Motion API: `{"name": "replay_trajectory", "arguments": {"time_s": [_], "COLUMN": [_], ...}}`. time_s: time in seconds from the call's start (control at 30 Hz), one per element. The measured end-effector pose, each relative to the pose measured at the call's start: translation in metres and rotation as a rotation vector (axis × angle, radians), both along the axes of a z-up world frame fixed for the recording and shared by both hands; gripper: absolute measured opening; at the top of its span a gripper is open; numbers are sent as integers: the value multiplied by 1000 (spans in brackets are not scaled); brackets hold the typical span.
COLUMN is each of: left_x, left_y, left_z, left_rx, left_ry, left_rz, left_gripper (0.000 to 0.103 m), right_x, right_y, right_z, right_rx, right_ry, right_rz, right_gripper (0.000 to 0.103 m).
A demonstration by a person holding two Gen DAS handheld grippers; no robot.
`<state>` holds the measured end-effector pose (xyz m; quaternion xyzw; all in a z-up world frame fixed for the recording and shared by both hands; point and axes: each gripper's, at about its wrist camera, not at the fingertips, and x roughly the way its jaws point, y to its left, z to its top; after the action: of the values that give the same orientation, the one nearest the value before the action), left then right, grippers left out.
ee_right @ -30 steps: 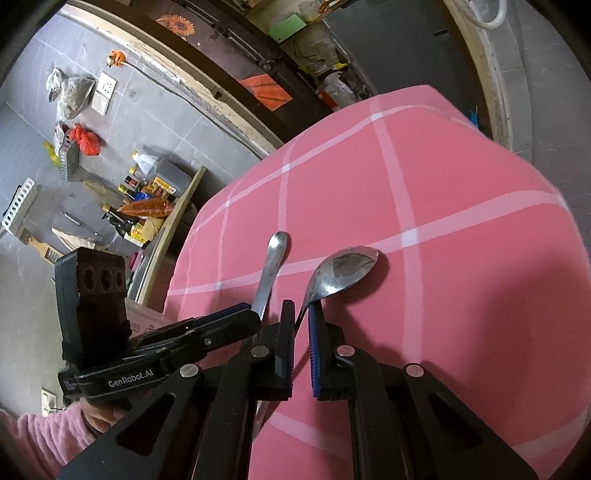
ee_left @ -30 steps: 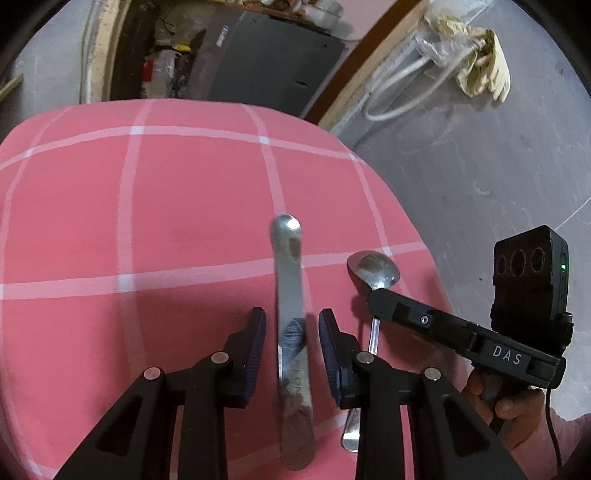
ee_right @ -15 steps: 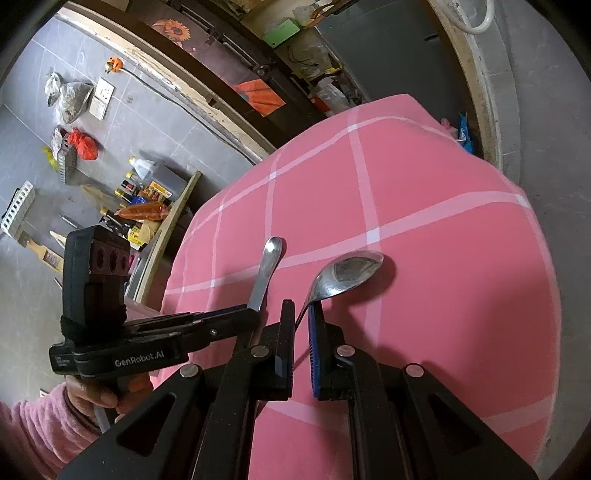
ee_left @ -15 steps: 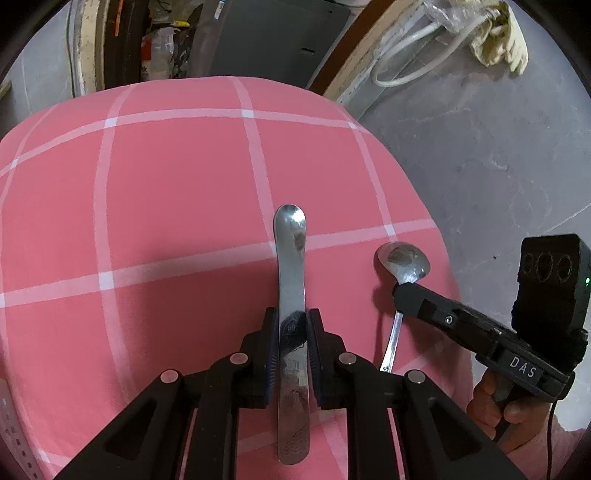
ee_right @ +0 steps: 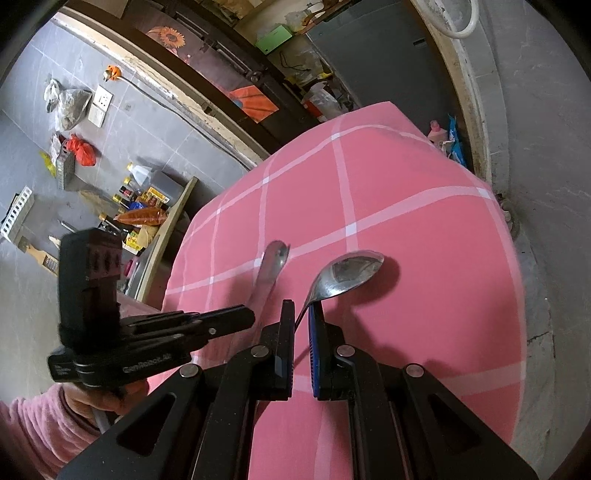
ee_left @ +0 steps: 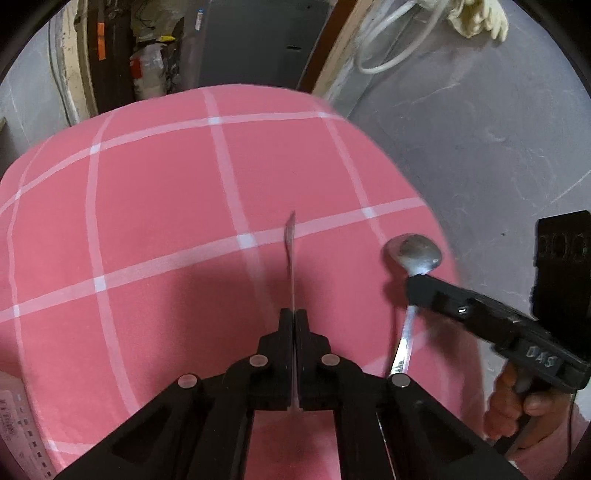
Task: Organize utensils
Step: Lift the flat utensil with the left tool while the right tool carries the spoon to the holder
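My left gripper [ee_left: 293, 314] is shut on a flat steel knife [ee_left: 291, 254], held edge-on above the pink checked cloth [ee_left: 155, 206]. From the right wrist view the knife [ee_right: 271, 264] shows its broad side, sticking out past the left gripper [ee_right: 247, 319]. My right gripper [ee_right: 302, 312] is shut on the handle of a steel spoon [ee_right: 347, 271], bowl forward and raised over the cloth. In the left wrist view the spoon [ee_left: 413, 253] sits at the right, held by the right gripper [ee_left: 413, 291].
The pink cloth [ee_right: 406, 229] covers a small rounded table with grey floor [ee_left: 498, 155] around it. A low shelf of bottles [ee_right: 144, 206] stands at the left, white hose and gloves [ee_left: 476, 16] on the far floor.
Both grippers have lifted higher above the cloth. The knife in my left gripper has turned from flat to edge-on. The right gripper still holds the spoon, now farther from the knife.
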<state>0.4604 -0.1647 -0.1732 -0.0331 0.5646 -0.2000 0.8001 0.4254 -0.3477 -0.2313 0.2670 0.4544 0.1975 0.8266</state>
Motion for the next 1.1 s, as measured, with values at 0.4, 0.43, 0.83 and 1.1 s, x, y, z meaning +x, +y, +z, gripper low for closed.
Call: {"name": "replay_trajectory", "arguments": {"time_s": [0.4, 0.43, 0.83, 1.1], "left_x": [6, 4, -46, -80], "left_y": [0, 1, 35, 69], "left_z": [-2, -2, 60, 123], "left_rx": [2, -7, -93, -116], "left_ry": [79, 78, -128, -273], "left_rz": [-3, 6, 89, 141], "left_gripper": [2, 2, 2, 2], "right_x": [-16, -17, -38, -53], "right_y": [5, 4, 23, 55], "right_z": [3, 5, 71, 130], "right_rx": [-51, -52, -107, -98], "right_ry": [13, 10, -144, -280], "right_rz": [13, 13, 26, 33], "right_gripper": [6, 6, 2, 2]}}
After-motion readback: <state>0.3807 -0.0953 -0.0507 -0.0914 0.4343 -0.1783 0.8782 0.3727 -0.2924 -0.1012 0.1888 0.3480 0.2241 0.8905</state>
